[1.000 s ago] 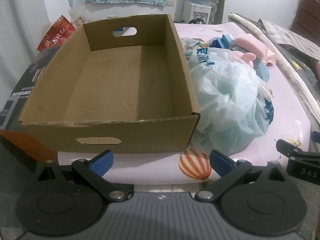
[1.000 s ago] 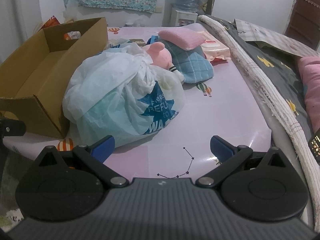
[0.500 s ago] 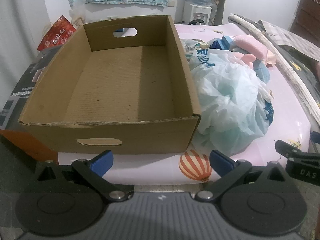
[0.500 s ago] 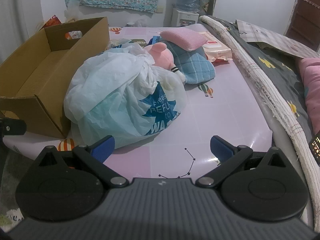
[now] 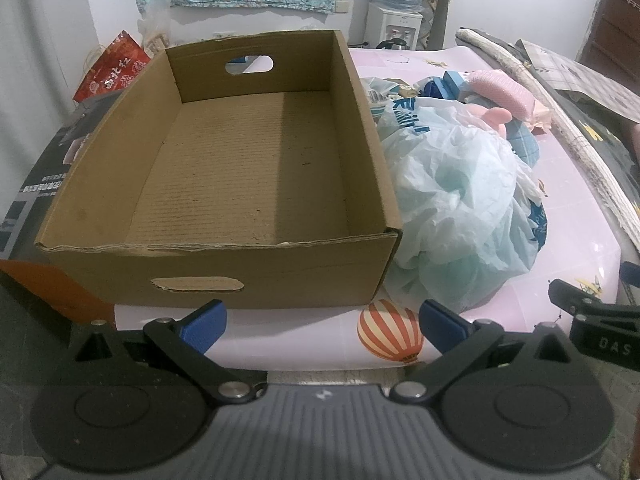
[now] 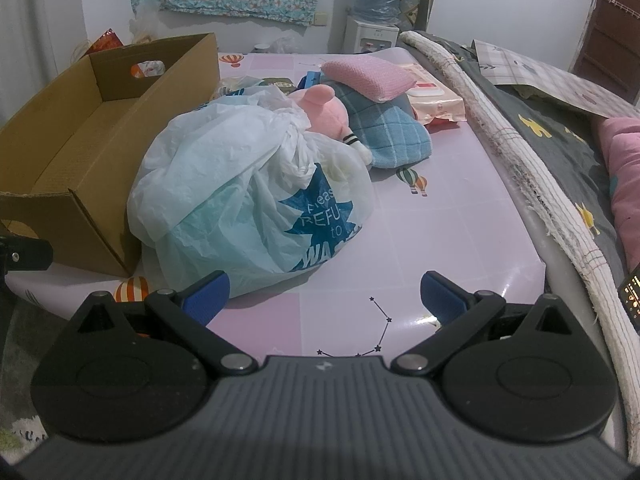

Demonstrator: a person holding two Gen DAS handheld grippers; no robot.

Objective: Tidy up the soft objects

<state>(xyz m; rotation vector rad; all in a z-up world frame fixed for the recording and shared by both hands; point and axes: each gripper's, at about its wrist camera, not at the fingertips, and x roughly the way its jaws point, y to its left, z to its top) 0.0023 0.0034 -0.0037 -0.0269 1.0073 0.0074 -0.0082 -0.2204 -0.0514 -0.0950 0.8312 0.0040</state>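
We see the pink patterned table (image 6: 460, 216) spread beneath everything; on its left side sits the cardboard box (image 5: 240, 168), open-topped, nothing inside it, a handle cut-out in its far wall; pressed against the box's right wall lies the crumpled plastic bag (image 6: 256, 200), pale white and teal with a blue printed star, bulging and knotted at the top; behind the bag we find the blue checked cloth (image 6: 392, 136) lying on the table, and on top of that cloth rests the pink knitted pad (image 6: 368, 80); the pink plush toy (image 6: 320, 112) is wedged between the bag and the checked cloth, its striped limb hanging toward the table; beside the cloth, nearer the rolled mat (image 6: 540, 184) along the table's right edge, lies a pink wipes pack (image 6: 436, 104); far back stands a water dispenser (image 6: 372, 36) against the wall; our left gripper (image 5: 322, 322) hangs at the table's near edge in front of the box, its blue pads spread wide and grasping nothing; our right gripper (image 6: 324, 294) hovers low over the table just before the bag, jaws likewise released and apart, the left pad close to the plastic.
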